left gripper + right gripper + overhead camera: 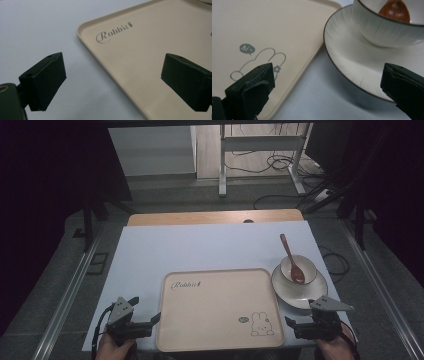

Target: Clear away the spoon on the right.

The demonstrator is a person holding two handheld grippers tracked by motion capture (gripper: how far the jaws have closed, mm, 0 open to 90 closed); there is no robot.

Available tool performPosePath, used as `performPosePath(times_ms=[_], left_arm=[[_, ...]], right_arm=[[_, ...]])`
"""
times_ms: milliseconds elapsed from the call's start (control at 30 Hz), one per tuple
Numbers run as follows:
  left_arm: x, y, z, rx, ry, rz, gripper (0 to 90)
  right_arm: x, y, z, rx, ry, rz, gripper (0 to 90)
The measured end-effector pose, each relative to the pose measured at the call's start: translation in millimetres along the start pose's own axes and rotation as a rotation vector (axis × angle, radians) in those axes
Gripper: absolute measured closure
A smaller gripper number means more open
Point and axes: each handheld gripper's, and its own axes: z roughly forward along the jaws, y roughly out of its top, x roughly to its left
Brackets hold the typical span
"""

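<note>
Left side first: the left gripper [150,321] sits at the table's [150,250] near-left corner, jaws spread wide with nothing between them, straddling the left rim of the tray [220,345]. In the left gripper view, one jaw hangs over bare white table [37,30] and the other over the tray [150,50], just below the "Rabbit" lettering.

Middle of the table: the beige tray lies flat along the near edge, bare on top apart from its printed rabbit.

Now the right: the right gripper [295,325] is at the near-right corner, jaws also wide apart and gripping nothing, pointed at the gap between the tray's right rim and the plate [282,287]. The right gripper view shows one jaw over the rabbit corner of the tray [262,25] and the other over the plate's [347,55] near lip. On that plate stands a bowl [312,266], and a wooden spoon [291,258] lies in it, handle leaning toward the far edge (an easy thing to tip).

The risks, as I read it: if the plate gets lifted by one lip, the bowl could slide and the spoon could swing out. The plate rim sits just beside the tray edge, perhaps overlapping it, so shifting the tray first may drag or knock the plate. A thin rim may also slip from the jaws.
</note>
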Motion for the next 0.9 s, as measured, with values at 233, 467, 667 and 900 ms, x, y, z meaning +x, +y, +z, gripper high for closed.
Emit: performPosePath(times_ms=[233,467,667,900], left_arm=[[-0.3,-0.1,-0.1,-0.003,-0.004,0.004,6.0],[0.6,-0.3,-0.6,-0.008,-0.006,-0.003,6.3],[-0.2,-0.1,-0.3,-0.004,0.000,0.002,6.9],[-0.3,0.1,0.1,0.000,0.002,0.003,7.3]], right_arm=[[-4.6,8.3,2.2,-0.009,0.021,0.011,0.0],[-10.2,19.5,3.3,-0.020,0.041,0.017,0.0],[-16.0,35.0,3.4,-0.026,0.055,0.027,0.0],[-24.9,50.5,6.2,-0.039,0.033,0.025,0.0]])
